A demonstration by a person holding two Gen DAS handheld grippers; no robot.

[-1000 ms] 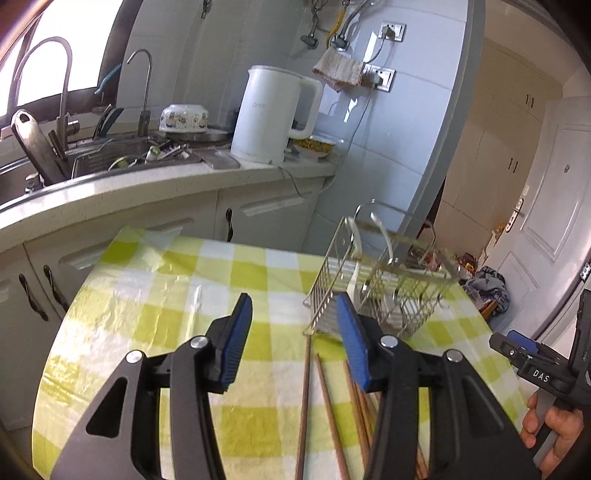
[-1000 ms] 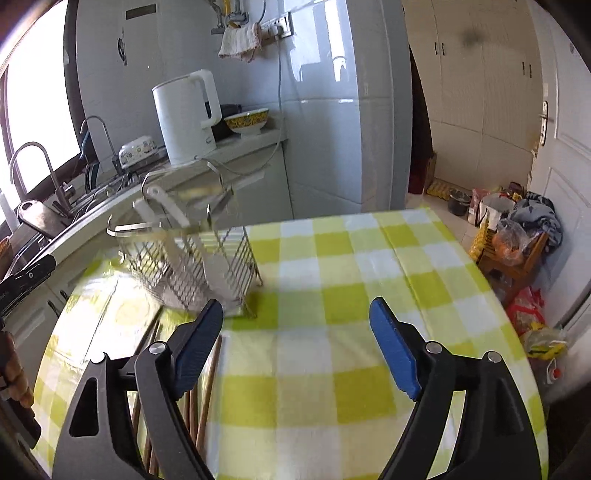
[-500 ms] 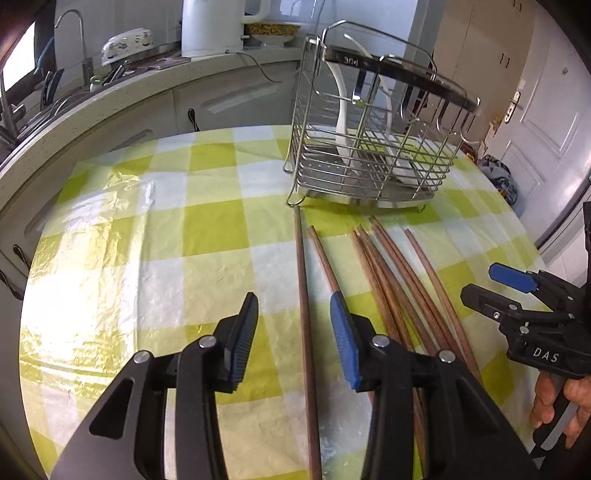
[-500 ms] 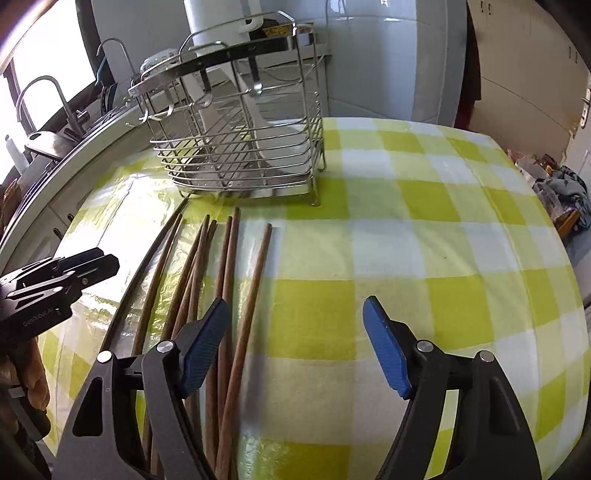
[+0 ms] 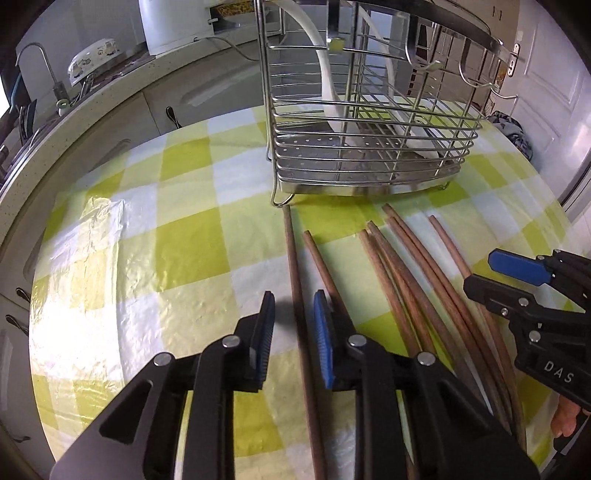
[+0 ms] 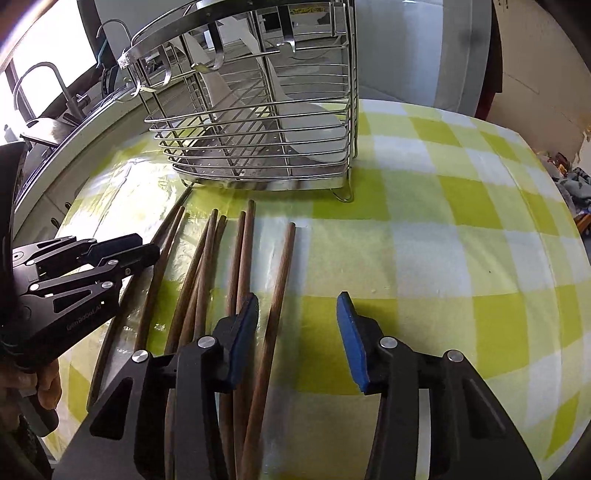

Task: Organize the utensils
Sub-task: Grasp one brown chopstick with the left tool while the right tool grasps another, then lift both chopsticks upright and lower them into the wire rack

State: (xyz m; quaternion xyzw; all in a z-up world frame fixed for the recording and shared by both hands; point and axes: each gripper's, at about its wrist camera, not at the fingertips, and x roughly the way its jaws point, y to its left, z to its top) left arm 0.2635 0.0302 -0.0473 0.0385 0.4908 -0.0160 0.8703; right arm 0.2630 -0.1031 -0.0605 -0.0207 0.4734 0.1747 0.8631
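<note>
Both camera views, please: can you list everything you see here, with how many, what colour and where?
chopsticks: about seven, brown wood, flat on the tablecloth before the rack
utensil rack: one, silver wire, at the table's far side
spoons: at least two, white, inside the rack
tablecloth: one, yellow-green and white check
kettle: one, white, on the counter
bowl: one, white patterned, near the tap
left gripper: black, blue pads, open astride the leftmost chopstick
right gripper: black, blue pads, open

left gripper (image 5: 293,325): black plastic frame, blue ribbed pads, silver pivot screws | right gripper (image 6: 297,325): same build, smooth blue pads, white "DAS" on side | bare skin on handles, no sleeves seen
</note>
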